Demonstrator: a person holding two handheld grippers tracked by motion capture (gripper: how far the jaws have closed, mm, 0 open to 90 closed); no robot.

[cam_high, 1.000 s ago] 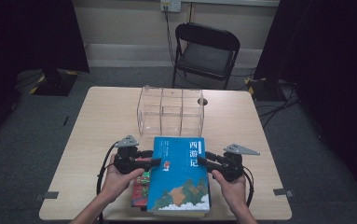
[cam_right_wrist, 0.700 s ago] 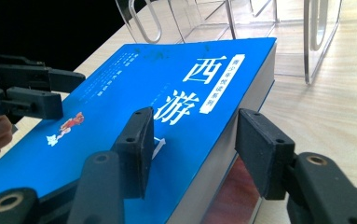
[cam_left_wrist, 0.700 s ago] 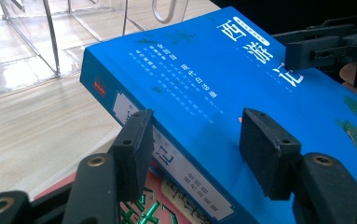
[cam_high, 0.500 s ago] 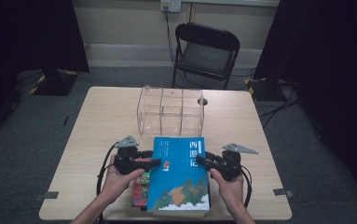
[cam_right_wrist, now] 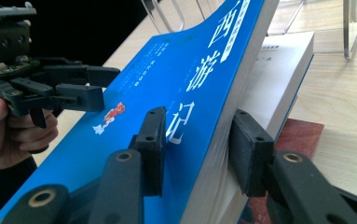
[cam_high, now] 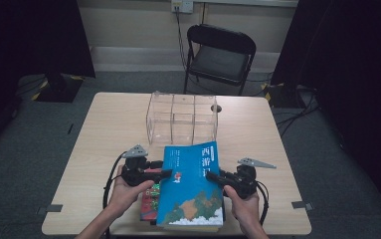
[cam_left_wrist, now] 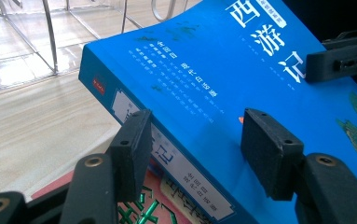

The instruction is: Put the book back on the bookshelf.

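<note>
A thick blue book [cam_high: 190, 191] with white characters on its cover lies tilted on a small stack at the table's near edge. My left gripper [cam_high: 166, 173] is shut on its spine edge: one pad [cam_left_wrist: 132, 149] sits under the spine and the other pad [cam_left_wrist: 267, 154] on the cover. My right gripper [cam_high: 211, 175] straddles the opposite page edge [cam_right_wrist: 216, 140]. Its jaws have just been closing, with the book between them. One pad [cam_right_wrist: 154, 149] stands just over the cover and the other [cam_right_wrist: 250, 154] stands beside the pages. I see no firm press.
Under the blue book lie a white book [cam_right_wrist: 283, 70] and a red book with a green pattern [cam_high: 149, 200]. A clear acrylic organizer [cam_high: 182, 119] stands just beyond the stack. A black folding chair [cam_high: 220, 55] stands behind the table [cam_high: 108, 129].
My right gripper has edged slightly in toward the book's page edge. The left hand and the blue book keep their places.
</note>
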